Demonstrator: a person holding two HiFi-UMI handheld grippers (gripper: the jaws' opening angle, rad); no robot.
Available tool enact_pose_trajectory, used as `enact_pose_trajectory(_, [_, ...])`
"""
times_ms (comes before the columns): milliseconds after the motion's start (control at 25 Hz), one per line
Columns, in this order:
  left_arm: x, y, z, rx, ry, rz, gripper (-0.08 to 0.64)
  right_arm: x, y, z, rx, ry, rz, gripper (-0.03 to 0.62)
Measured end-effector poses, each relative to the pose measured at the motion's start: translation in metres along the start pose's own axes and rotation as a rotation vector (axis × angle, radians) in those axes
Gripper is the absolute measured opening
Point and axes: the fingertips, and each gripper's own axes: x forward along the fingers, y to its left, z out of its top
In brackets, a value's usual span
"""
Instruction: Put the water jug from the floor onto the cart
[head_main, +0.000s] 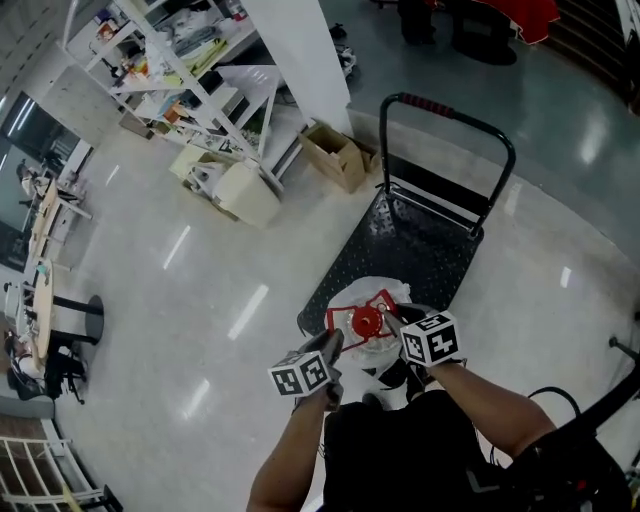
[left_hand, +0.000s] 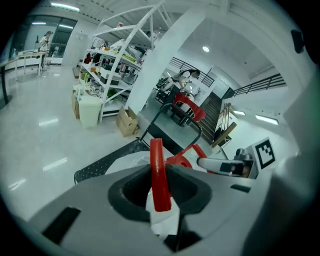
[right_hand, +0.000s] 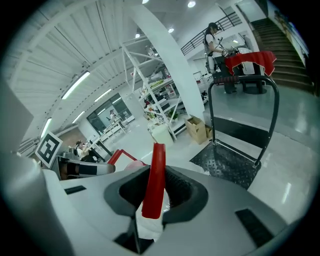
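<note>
Water jug is hanging by its red handle between both tongs; in the head view it's sitting over the near end of the cart, red cap facing up. Jug body is showing white; contents not readable. Its base is hiding under the tongs and the person's arms, so can't tell if it's resting on the deck or hanging above it.

Left tongs are clamping narrow on the handle's left side; right tongs are doing the same on the right side.

Cardboard box is sitting on the floor just beside the cart's far left corner, flaps open; inside not readable. White bin is standing near it by the shelves, which are carrying mixed clutter too small to name.

Only the gripper views are showing the grip itself: each has a red strip of handle pinched between grey pads, with a white scrap bunching under it. Each is also catching the other tongs across the jug. The right gripper view is showing the push bar upright at the cart's far end; behind it a person is standing by a red-covered table. The head view is cutting both off at its top edge. Neither gripper view is showing the jug's body below the handle.
</note>
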Motion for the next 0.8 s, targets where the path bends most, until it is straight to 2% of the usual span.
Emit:
enact_pose_trajectory(280, [0.058, 0.045, 0.016, 0.009, 0.052, -0.015, 0.083, 0.061, -0.03, 0.004, 0.038, 0.033, -0.066, 0.083])
enact_pose_trajectory(640, [0.118, 0.103, 0.009, 0.027, 0.166, -0.075, 0.083, 0.128, -0.058, -0.021, 0.119, 0.057, -0.159, 0.083])
enact_pose_trajectory(800, [0.133, 0.115, 0.006, 0.014, 0.181, -0.093, 0.083, 0.14, -0.068, -0.027, 0.148, 0.04, -0.191, 0.083])
